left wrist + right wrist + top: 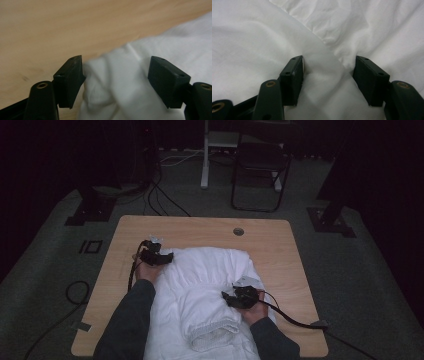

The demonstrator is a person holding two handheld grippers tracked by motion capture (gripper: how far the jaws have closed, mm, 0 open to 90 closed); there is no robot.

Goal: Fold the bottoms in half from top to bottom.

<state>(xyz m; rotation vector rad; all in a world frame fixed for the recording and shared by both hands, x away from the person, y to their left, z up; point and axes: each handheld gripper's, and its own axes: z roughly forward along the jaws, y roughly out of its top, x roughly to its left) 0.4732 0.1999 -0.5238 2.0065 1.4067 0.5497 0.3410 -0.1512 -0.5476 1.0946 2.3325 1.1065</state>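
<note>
White cotton garment (207, 285), partly rolled, spread on the wooden surface (280, 245).
Soft, light, limp; best taken at a bunched fold or hem. Right gripper (231, 299) holds a ridge of cloth; left gripper (165, 257) jaws wide, gripping nothing.

One white cloth (210, 285), two grippers, one wooden table (280, 245), one folding chair (260, 162).
</note>
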